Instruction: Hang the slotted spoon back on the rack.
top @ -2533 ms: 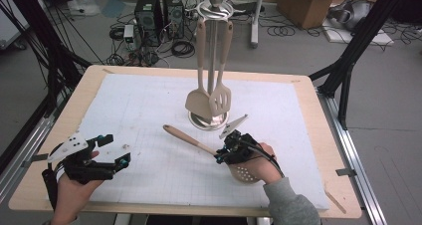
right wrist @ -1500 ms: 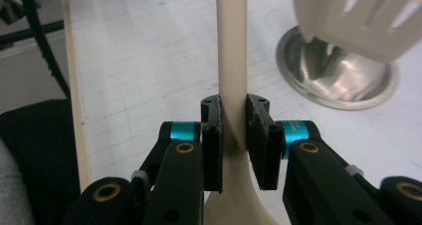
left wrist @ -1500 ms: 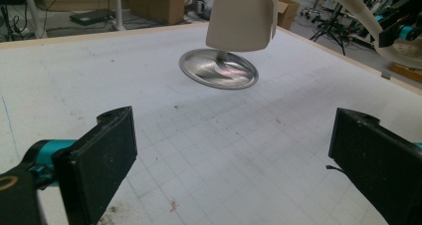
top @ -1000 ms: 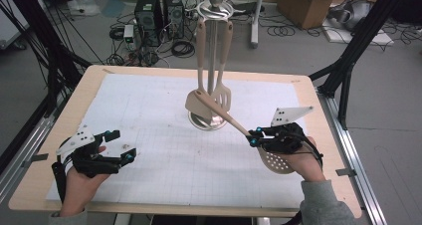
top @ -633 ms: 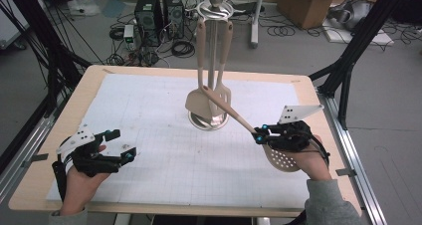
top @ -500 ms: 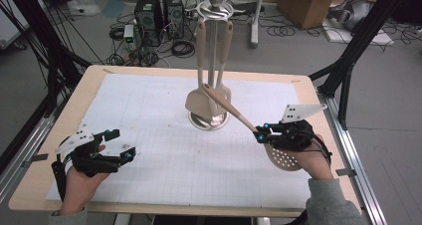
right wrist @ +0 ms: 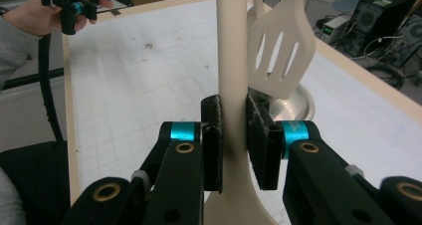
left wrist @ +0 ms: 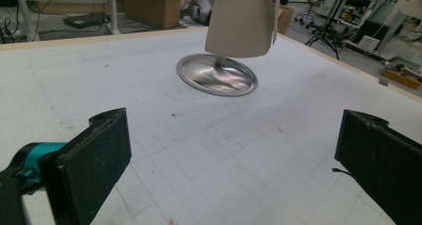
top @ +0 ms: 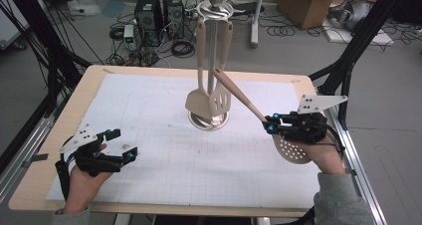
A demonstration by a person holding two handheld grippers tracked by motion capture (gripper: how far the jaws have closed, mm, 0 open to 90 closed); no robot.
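A pale wooden bench [top: 40, 185] carries a white gridded mat [top: 149, 150] covering most of its top. Near the mat's far middle stands a utensil stand's round metal base [top: 209, 121].

The skimmer [right wrist: 234, 51] runs off the top and bottom edges of the right gripper view. The right tool [top: 269, 124] and hand [top: 326, 158] cover part of its holed bowl.

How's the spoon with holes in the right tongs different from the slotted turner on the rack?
The spoon has a round head with small holes; the turner has a flat head with long slots. The spoon slants, gripped by the right tongs; the turner hangs upright from the rack. Both are beige.
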